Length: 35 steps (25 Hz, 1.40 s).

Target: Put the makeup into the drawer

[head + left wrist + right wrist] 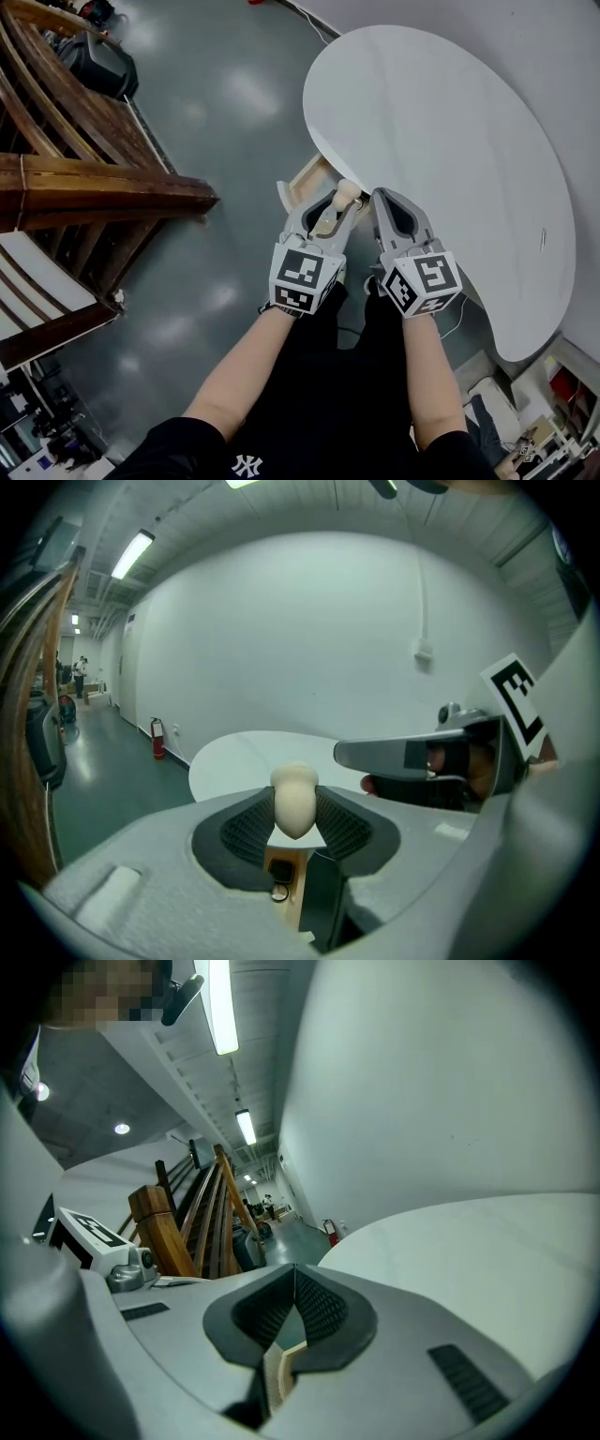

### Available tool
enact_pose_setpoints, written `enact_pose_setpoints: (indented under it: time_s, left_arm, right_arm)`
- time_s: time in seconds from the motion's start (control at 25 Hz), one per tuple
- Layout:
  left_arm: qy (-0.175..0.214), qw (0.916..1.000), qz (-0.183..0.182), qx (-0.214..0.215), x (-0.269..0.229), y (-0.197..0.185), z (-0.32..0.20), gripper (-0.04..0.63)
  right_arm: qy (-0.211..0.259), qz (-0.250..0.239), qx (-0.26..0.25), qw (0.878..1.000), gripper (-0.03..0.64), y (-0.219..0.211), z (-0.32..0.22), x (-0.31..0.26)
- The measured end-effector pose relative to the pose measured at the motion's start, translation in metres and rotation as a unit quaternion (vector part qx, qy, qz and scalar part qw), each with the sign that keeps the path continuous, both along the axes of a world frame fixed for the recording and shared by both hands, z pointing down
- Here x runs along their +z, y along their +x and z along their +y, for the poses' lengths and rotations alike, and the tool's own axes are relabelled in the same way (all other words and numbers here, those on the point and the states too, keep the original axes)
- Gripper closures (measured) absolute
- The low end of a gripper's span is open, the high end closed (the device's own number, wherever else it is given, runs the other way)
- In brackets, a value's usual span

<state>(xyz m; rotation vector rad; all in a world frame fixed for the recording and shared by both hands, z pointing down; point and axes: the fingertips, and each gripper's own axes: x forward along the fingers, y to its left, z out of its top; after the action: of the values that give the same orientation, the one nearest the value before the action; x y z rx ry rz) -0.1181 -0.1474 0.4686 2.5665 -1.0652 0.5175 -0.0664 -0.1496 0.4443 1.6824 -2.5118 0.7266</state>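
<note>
My left gripper point(343, 201) is shut on a beige egg-shaped makeup sponge point(348, 194), which sits pinched between the dark ribbed pads point(246, 825) in the left gripper view point(294, 801). It hangs over the open wooden drawer point(305, 184) under the white table's near edge. Down between the jaws, small dark makeup items point(279, 871) lie in the drawer. My right gripper point(395, 212) is alongside, over the table edge, shut with nothing between its pads point(319, 1309).
The white oval table point(441, 141) stretches ahead and right; its top is bare. Wooden stair railings point(75, 159) stand at left over grey floor. The person's dark trousers and forearms fill the lower view. Shelving with boxes point(534, 412) sits at bottom right.
</note>
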Motion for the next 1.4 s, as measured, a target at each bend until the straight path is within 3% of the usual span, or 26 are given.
enact_pose_setpoints:
  time_s: [0.32,1.0,1.4]
  left_arm:
    - [-0.017,0.9995,-0.016,-0.022,0.047,-0.022,-0.002,0.454]
    - [-0.041,0.998,-0.042,-0.024,0.135,-0.047,-0.015,0.454]
    - [-0.045,0.9951,-0.084,-0.025,0.169,-0.049,-0.024,0.454]
  right_arm:
    - [-0.008,0.004,-0.013,1.0,0.601,-0.014,-0.007,0.033]
    - [0.002,-0.002,-0.022,1.0,0.601,-0.047,-0.024,0.087]
    - [0.012,-0.005,-0.014,1.0,0.601,-0.047,-0.033,0.099]
